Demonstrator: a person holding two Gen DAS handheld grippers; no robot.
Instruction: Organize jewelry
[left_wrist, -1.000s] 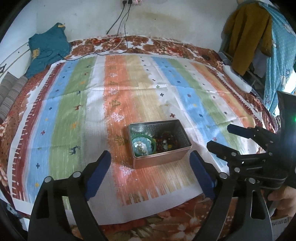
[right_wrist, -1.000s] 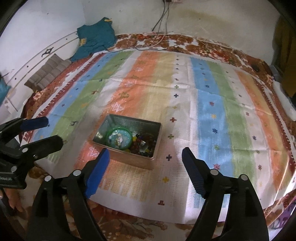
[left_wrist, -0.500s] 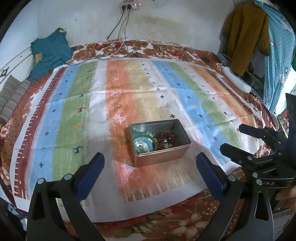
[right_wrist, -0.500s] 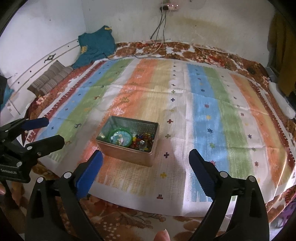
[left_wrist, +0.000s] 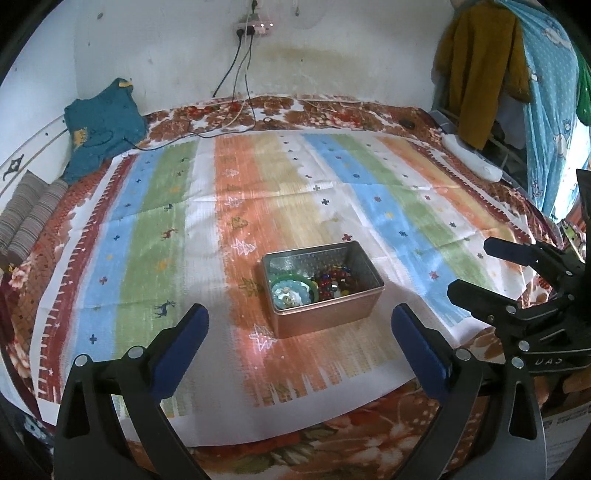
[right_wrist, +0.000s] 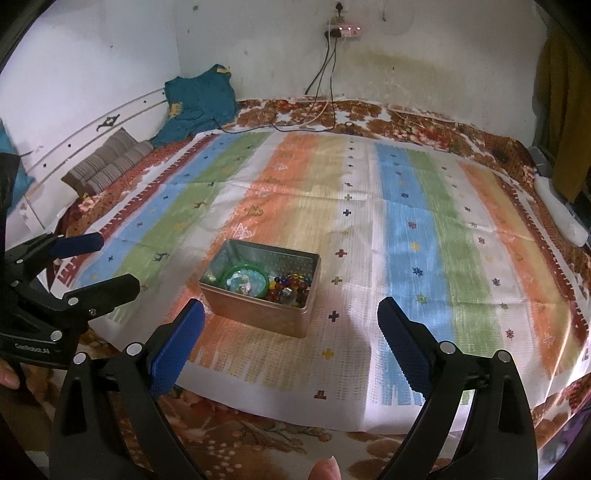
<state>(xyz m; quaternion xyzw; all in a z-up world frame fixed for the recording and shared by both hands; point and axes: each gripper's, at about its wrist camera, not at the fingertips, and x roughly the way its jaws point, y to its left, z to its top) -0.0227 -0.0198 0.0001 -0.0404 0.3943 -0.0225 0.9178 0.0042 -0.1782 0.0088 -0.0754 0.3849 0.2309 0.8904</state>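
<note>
A copper-coloured metal tin (left_wrist: 325, 317) (right_wrist: 258, 314) stands open on the striped cloth (left_wrist: 147, 229) (right_wrist: 424, 229). Inside lie a round green-rimmed case (left_wrist: 291, 291) (right_wrist: 245, 280) and a heap of coloured bead jewelry (left_wrist: 334, 282) (right_wrist: 290, 288). My left gripper (left_wrist: 299, 325) is open and empty, held back above the cloth's near edge in front of the tin. My right gripper (right_wrist: 291, 321) is open and empty, also short of the tin. Each gripper shows in the other's view: the right one (left_wrist: 476, 269), the left one (right_wrist: 114, 266).
The cloth covers a bed with a floral blanket (left_wrist: 332, 110). A teal garment (left_wrist: 99, 125) and striped pillow (right_wrist: 107, 162) lie at the far left. Cables (left_wrist: 236, 88) hang from a wall socket. Clothes (left_wrist: 480, 66) hang at the right, a white object (left_wrist: 472, 162) below.
Both grippers have pulled back and risen away from the tin, which now looks smaller and farther off. Both stay open and empty. The tin has not moved.
</note>
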